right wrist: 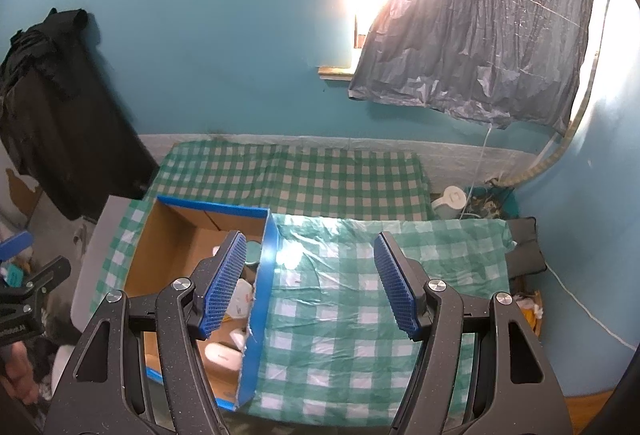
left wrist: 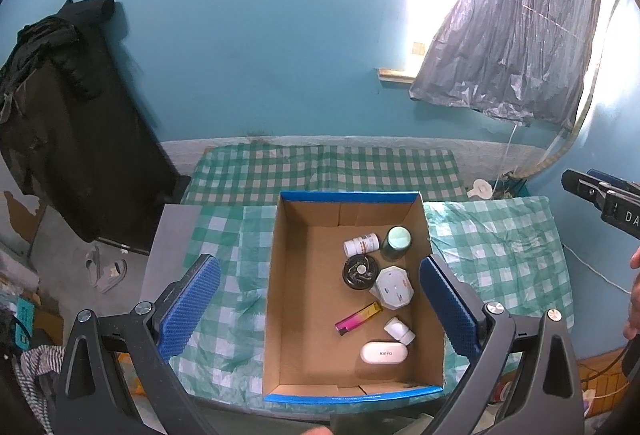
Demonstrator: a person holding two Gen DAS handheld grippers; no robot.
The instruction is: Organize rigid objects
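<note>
On the left edge of the table, covered with a green checked cloth, the left gripper hangs with its blue pads spread wide and nothing between them but air; one pad sits over the cloth, the other over the right wall of the cardboard box. That box, trimmed in blue, stands open near the middle of the table. Along its right side lie a white pill bottle on its side, a green-lidded jar upright in the far right corner, a round black tin beside a white octagonal container, then a pink and yellow lighter, a small white bottle and a white oval case toward the near edge. Further right, the right gripper is parted and grips nothing, its left pad above the box's right wall, its right pad above bare cloth. Beyond the right far corner stands a white kettle.
</note>
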